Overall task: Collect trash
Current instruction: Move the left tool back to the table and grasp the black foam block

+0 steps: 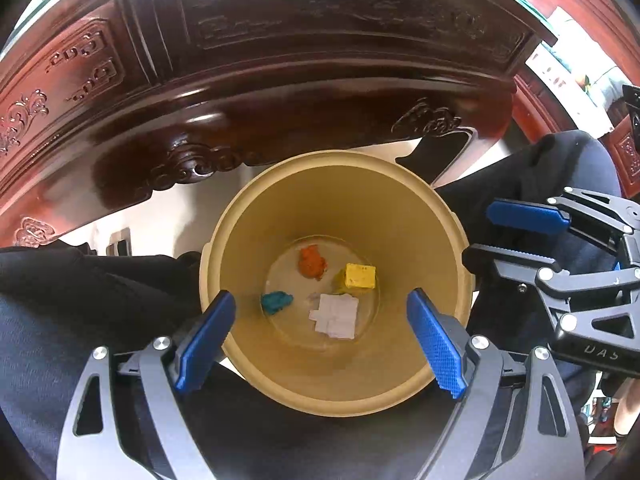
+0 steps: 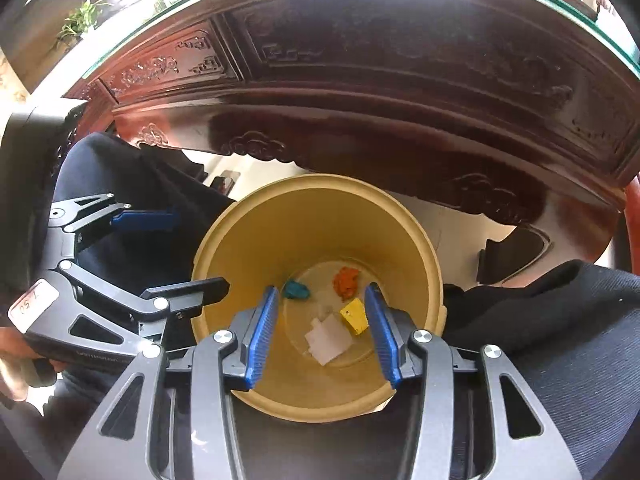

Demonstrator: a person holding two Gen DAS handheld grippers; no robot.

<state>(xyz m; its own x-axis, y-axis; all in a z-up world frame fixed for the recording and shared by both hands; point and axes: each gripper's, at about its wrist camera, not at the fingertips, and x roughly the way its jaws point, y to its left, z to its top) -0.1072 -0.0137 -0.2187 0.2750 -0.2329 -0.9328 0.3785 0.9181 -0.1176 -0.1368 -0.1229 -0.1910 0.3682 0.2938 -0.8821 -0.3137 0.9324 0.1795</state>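
A: Well, what is seen in the left wrist view?

B: A yellow bin (image 1: 340, 396) is seen from above, filling the centre and lower middle of the frame. On its bottom four scraps are lying: an orange lump (image 1: 312, 263) toward the top, a yellow block (image 1: 361, 276) to the right, a teal lump (image 1: 276, 302) to the left, and a white paper piece (image 1: 336, 317) lowest. The left gripper (image 1: 320, 336) is held over the rim with its blue pads spread wide and nothing between them. The right gripper (image 1: 508, 236) is shown at the right edge, also spread and empty. A carved dark wooden table (image 1: 280, 92) is arched across the top.

A: And the right wrist view?

B: The same bin (image 2: 320, 406) is shown in the centre. The right gripper (image 2: 322, 334) is held above it, its jaws parted and empty. Between the pads the paper (image 2: 328, 340) and block (image 2: 355, 316) are framed; the teal lump (image 2: 297, 290) and orange lump (image 2: 346, 282) are placed just above. The left gripper (image 2: 188, 252) is seen at the left, spread apart beside the rim. The table (image 2: 400, 92) is curved across the top.
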